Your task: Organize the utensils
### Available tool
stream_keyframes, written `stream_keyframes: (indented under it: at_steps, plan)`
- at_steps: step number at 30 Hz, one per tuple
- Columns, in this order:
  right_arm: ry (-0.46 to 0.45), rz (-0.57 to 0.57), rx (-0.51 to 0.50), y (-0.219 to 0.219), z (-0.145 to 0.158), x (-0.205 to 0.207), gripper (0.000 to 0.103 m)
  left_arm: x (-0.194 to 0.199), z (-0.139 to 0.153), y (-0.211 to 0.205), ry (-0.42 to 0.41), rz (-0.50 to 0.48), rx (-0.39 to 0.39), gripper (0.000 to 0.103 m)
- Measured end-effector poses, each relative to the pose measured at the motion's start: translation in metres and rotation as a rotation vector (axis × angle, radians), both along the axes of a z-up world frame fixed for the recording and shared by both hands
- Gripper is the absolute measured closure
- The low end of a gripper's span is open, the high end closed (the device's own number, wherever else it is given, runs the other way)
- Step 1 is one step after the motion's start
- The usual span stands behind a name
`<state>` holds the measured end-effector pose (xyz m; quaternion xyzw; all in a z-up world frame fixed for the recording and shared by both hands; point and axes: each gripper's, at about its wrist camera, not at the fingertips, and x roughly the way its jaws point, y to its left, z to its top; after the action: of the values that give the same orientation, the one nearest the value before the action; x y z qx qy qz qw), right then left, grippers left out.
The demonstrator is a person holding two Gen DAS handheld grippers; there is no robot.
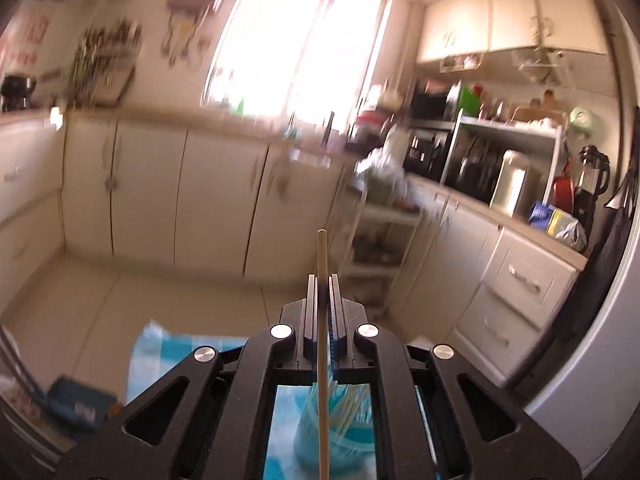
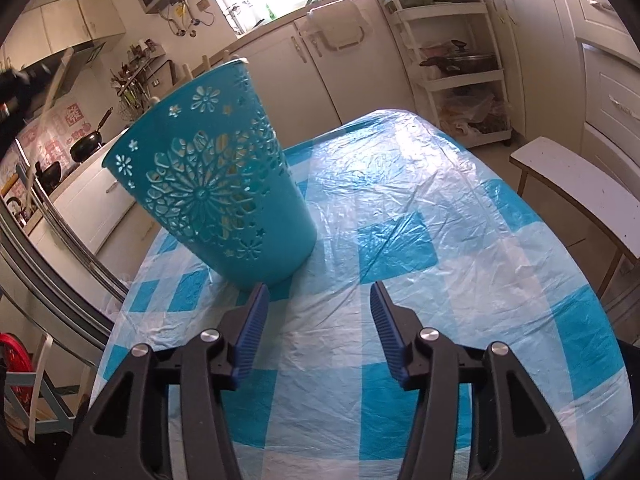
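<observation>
Left jaws pinch a wooden stick; right jaws stand spread over the table.

The left gripper [image 1: 322, 280] has its jaws pressed on a thin wooden stick [image 1: 322, 344] that runs between them and pokes out past the tips, above the teal holder [image 1: 344, 420] seen below. The right gripper [image 2: 318, 294] holds nothing; the teal cut-out holder [image 2: 208, 184] stands just ahead of its left jaw on the checked tablecloth [image 2: 440, 240].

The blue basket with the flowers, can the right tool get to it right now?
Probably yes. The right tool is open and empty, and the blue basket stands just ahead on the checked tablecloth, with nothing between them.
</observation>
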<state>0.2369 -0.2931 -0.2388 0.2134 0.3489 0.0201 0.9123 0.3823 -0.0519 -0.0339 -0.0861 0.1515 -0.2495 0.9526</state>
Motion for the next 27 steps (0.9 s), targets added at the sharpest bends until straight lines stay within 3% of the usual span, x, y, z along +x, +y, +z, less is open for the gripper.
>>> stream_keyframes:
  at_steps: [5,7,13,19,27]
  plan:
    - [0.014,-0.011,0.040,-0.008,-0.003,0.000,0.048,-0.007,0.015,-0.038,-0.136,0.088,-0.033,0.098]
    - [0.013,-0.011,0.043,-0.008,-0.003,0.000,0.047,-0.002,0.010,-0.055,-0.147,0.113,-0.031,0.098]
    - [0.007,-0.001,0.060,-0.009,-0.004,0.001,0.046,0.026,-0.030,-0.093,-0.123,0.183,-0.006,0.098]
    - [0.009,-0.007,0.103,-0.014,-0.006,0.003,0.045,0.041,-0.070,-0.110,-0.057,0.179,0.063,0.098]
    - [0.009,-0.010,0.114,-0.013,-0.006,0.002,0.045,0.039,-0.087,-0.112,-0.037,0.167,0.129,0.098]
